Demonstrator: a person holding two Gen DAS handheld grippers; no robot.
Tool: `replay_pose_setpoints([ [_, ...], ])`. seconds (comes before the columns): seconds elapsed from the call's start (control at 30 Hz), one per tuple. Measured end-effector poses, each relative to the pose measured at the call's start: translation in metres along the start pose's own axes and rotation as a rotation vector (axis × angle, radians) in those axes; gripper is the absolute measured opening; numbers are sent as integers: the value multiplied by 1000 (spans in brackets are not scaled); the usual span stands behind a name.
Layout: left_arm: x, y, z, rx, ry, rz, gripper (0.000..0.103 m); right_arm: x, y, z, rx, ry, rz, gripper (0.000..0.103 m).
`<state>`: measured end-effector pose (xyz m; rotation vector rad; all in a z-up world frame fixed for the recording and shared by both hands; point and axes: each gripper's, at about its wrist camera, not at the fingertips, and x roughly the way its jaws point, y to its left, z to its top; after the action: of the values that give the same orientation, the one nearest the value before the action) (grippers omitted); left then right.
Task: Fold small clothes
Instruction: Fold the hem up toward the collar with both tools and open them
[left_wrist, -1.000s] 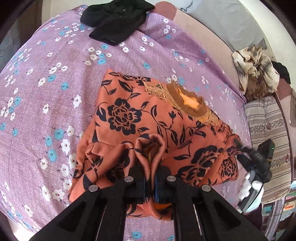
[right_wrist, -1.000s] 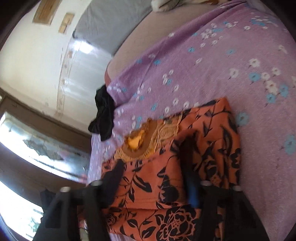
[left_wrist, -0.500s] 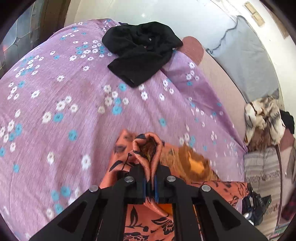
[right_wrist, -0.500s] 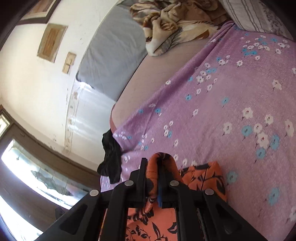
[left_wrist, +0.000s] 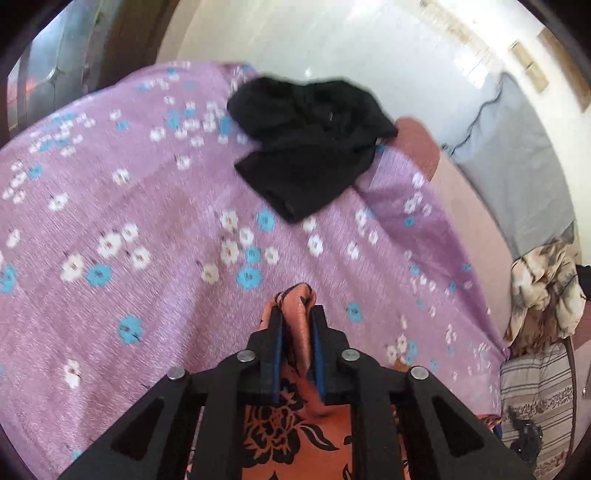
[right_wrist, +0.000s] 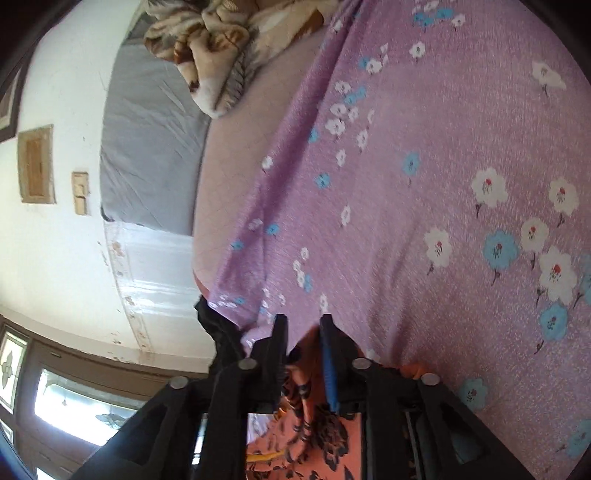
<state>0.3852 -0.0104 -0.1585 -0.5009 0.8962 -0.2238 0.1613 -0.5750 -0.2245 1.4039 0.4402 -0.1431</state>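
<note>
The orange garment with black flowers (left_wrist: 295, 435) lies below my left gripper (left_wrist: 295, 314), which is shut on a fold of it that sticks out between the fingers. My right gripper (right_wrist: 303, 325) has its jaws slightly parted, with the same orange garment (right_wrist: 306, 424) hanging slack between and below the fingers. Both grippers hold the cloth over the purple flowered bedsheet (left_wrist: 147, 229), which also shows in the right wrist view (right_wrist: 443, 184).
A black garment (left_wrist: 310, 147) lies crumpled at the far end of the bed. A beige patterned blanket (left_wrist: 543, 291) is heaped at the right, seen too in the right wrist view (right_wrist: 229, 48). A grey cloth (right_wrist: 147, 147) hangs on the wall.
Both grippers have carried the garment's edge forward over the rest of it toward the far side. The collar has gone out of view. The right gripper's jaws have parted a little.
</note>
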Motion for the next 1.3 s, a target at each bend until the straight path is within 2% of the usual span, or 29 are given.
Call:
replay_pose_setpoints([
  [0.03,-11,2,0,-5,-33,10,22,-14,4,0,7,-61,21,88],
  [0.07,-24,3,-3,-9,-69,44,25,-27,11,-3,-4,-134,41,102],
  [0.1,-35,2,-5,-7,-97,74,31,-35,23,-7,-55,-159,54,102],
  [0.2,-68,3,-29,14,-163,135,42,-16,66,-28,-260,-13,12,100],
  [0.23,-77,3,-41,21,-168,145,44,-6,79,-43,-331,40,-6,96],
  [0.3,-86,1,-68,39,-129,140,51,22,97,-88,-484,192,-43,73],
  [0.33,-86,-1,-83,51,-101,142,51,36,100,-114,-545,273,-65,69],
  [0.4,-81,-1,-106,82,-60,145,52,63,102,-164,-648,404,-125,52],
  [0.53,-44,1,-129,172,74,272,52,97,93,-232,-814,520,-259,50],
  [0.63,-37,0,-129,222,42,330,52,134,80,-258,-881,586,-369,50],
  [0.67,-36,1,-128,214,48,324,52,150,76,-258,-879,589,-393,49],
  [0.77,-32,1,-125,213,67,328,54,191,88,-252,-902,528,-450,50],
  [0.87,-29,0,-123,235,85,324,56,235,94,-231,-836,493,-521,50],
  [0.97,-25,3,-120,230,105,313,56,250,107,-215,-825,423,-502,50],
  [1.07,-27,5,-115,216,100,306,56,228,119,-214,-852,382,-455,50],
  [1.17,-31,7,-112,209,68,331,56,181,126,-219,-886,355,-420,50],
  [1.23,-31,11,-111,193,70,339,59,141,121,-220,-884,357,-400,50],
  [1.3,-28,13,-114,199,76,360,68,96,110,-221,-845,353,-378,51],
])
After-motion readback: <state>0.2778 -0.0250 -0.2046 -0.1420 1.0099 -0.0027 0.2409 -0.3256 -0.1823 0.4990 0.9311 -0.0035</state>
